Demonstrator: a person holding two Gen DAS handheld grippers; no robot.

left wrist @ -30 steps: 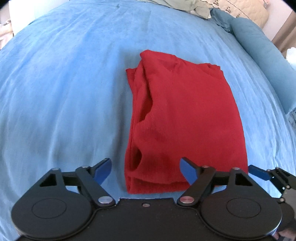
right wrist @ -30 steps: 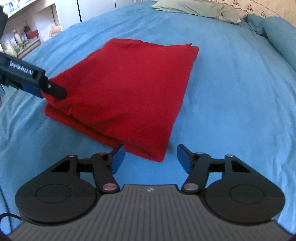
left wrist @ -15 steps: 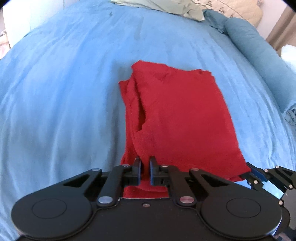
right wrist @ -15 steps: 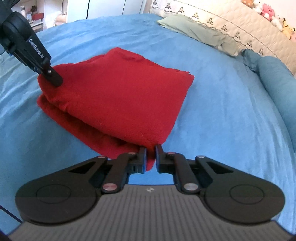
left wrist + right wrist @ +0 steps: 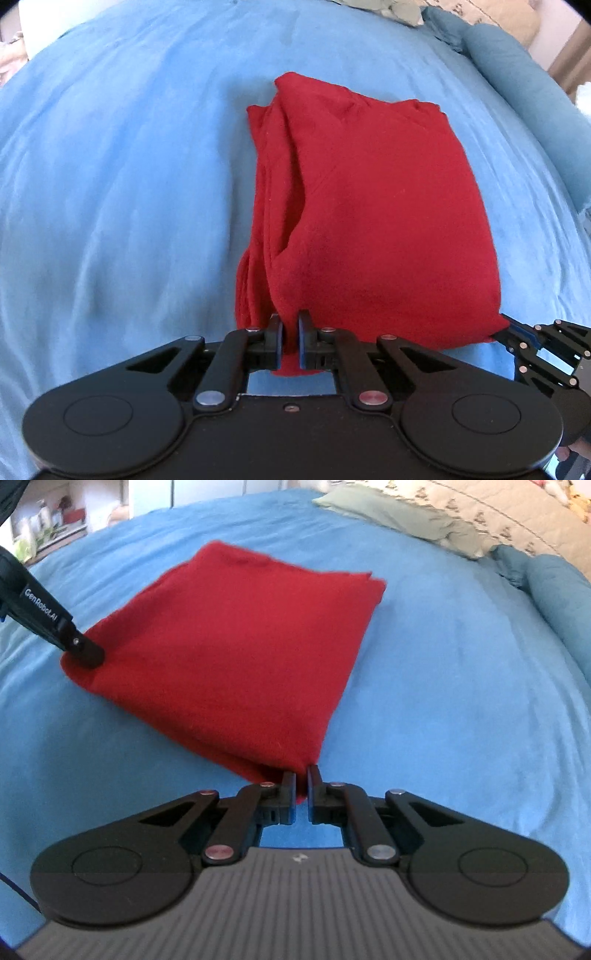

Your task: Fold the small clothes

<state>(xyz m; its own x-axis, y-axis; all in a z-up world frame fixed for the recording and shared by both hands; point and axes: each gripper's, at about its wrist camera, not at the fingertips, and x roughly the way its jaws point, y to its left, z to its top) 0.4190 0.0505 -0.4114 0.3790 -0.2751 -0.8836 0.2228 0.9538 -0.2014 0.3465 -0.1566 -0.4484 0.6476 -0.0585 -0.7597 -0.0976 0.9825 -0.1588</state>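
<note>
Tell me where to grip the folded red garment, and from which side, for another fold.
Grip the red garment at its two near corners, coming in low from the near edge, as both grippers do now: left gripper and right gripper are each shut on a corner. The layers stack and bunch there, so one pinch probably gathers them all, and the far edge can stay flat on the blue bedspread.

Both wrist views look closely along the bed (image 5: pixel 110 184), sharing the red garment (image 5: pixel 369 206).
</note>
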